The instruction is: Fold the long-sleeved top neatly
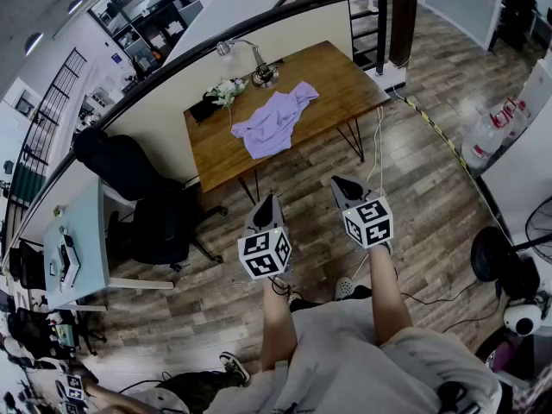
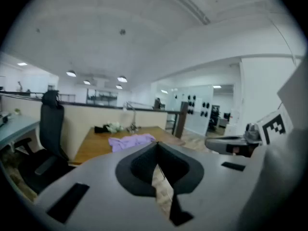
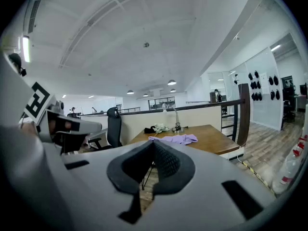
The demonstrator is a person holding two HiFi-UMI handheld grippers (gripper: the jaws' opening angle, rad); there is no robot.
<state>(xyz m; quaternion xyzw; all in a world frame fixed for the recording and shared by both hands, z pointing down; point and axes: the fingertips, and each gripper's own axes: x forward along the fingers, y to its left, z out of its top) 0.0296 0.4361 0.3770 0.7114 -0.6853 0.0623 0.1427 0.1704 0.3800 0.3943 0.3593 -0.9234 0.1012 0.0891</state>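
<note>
While the person stands on the wooden floor (image 1: 431,188), both tools are held out in front, a good way back from the table (image 1: 336,76).

Far on the left is a pale blue desk (image 1: 86,240). Next to it is a black chair (image 1: 147,205), close to the left end of the table.

The table is brown wood. The purple top (image 1: 274,121) lies on it near the middle, all bunched up and not folded. Behind the purple top, by the back edge, there is a white and green bunch (image 1: 226,90) and a silver lamp (image 1: 265,77). I cannot tell what the bunch is.

The left gripper (image 1: 269,198) is in the air over the floor. Its jaws are pressed together and nothing is between them. In the left gripper view the purple top (image 2: 130,140) shows far off, past the closed tips.

The right gripper (image 1: 338,182) is just beside the left one, also in the air. Its jaws are pressed together too, with nothing in them. The right gripper view also shows the purple top (image 3: 174,139) far off on the table.

Far on the right, big water jugs (image 1: 496,132) stand on the floor.
</note>
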